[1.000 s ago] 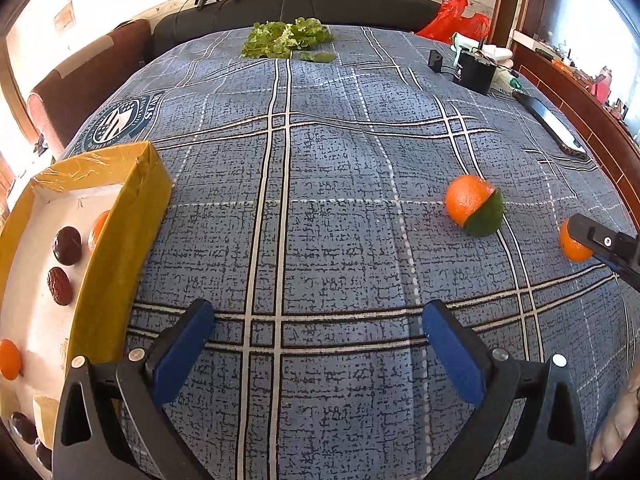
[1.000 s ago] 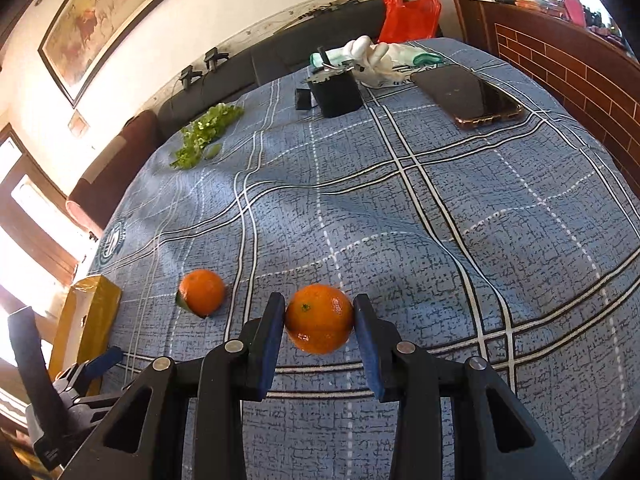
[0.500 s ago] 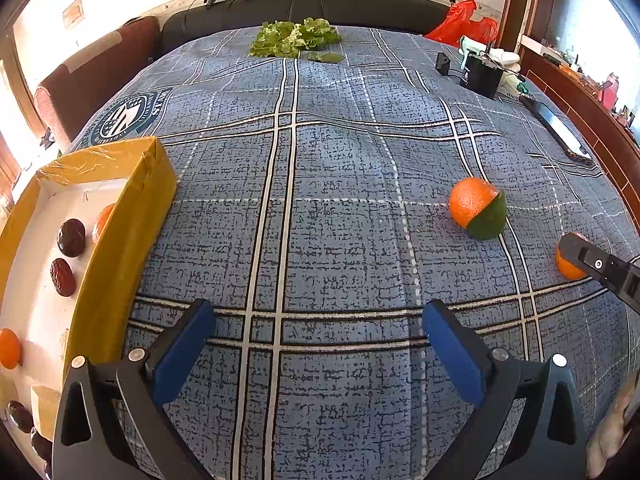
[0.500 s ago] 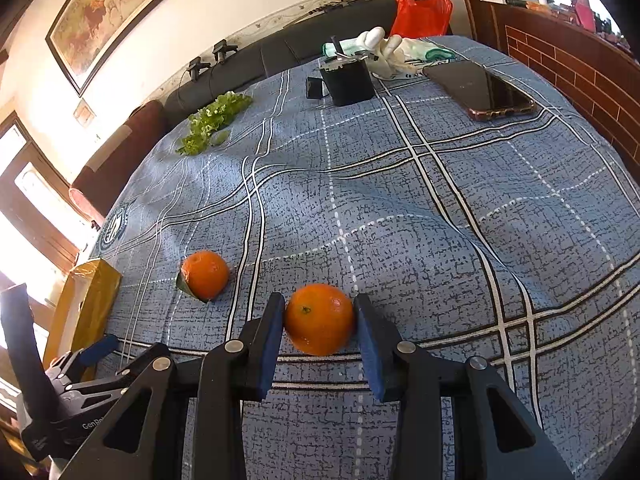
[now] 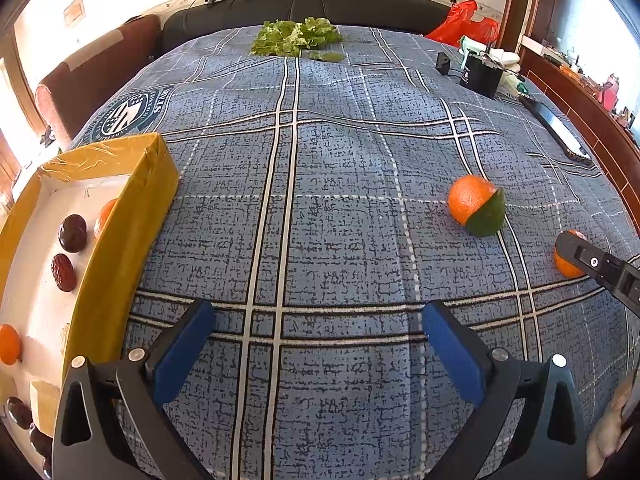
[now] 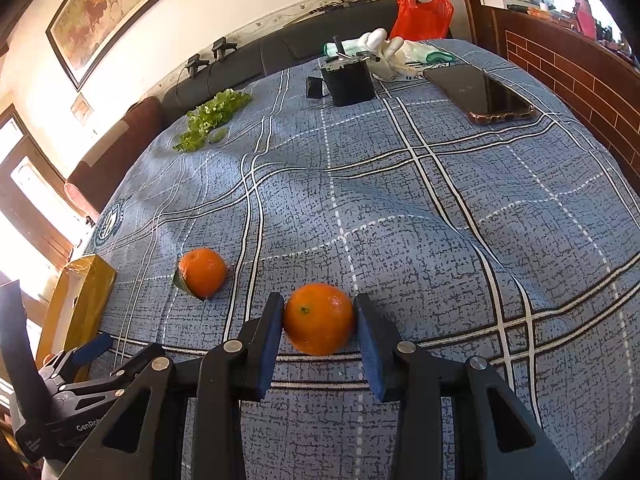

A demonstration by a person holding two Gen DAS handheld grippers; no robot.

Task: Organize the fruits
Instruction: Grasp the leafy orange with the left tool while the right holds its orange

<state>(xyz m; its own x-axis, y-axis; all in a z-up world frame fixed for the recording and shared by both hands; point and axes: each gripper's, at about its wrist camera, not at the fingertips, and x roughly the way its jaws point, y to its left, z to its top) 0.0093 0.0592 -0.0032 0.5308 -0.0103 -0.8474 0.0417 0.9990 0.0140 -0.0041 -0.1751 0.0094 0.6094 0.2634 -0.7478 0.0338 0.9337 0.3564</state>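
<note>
My right gripper (image 6: 318,326) is shut on an orange (image 6: 319,318), its blue pads against both sides, low over the blue plaid cloth. The same orange (image 5: 566,262) shows at the right edge of the left wrist view, partly hidden behind a right finger. A second orange with a green patch (image 5: 476,210) lies on the cloth; in the right wrist view it (image 6: 202,272) is to the left of the held one. My left gripper (image 5: 316,344) is open and empty above the cloth. A yellow box (image 5: 120,240) at the left holds small oranges and dark dates.
Lettuce (image 5: 294,38) lies at the far edge. A black pot (image 6: 348,82), white gloves (image 6: 384,54), a phone (image 6: 484,94) and a red bag (image 6: 422,14) sit at the far right. A brick ledge (image 6: 580,92) borders the right side.
The right gripper's jaws have closed in snugly on the orange. Both grippers have shifted only slightly; the left stays open.
</note>
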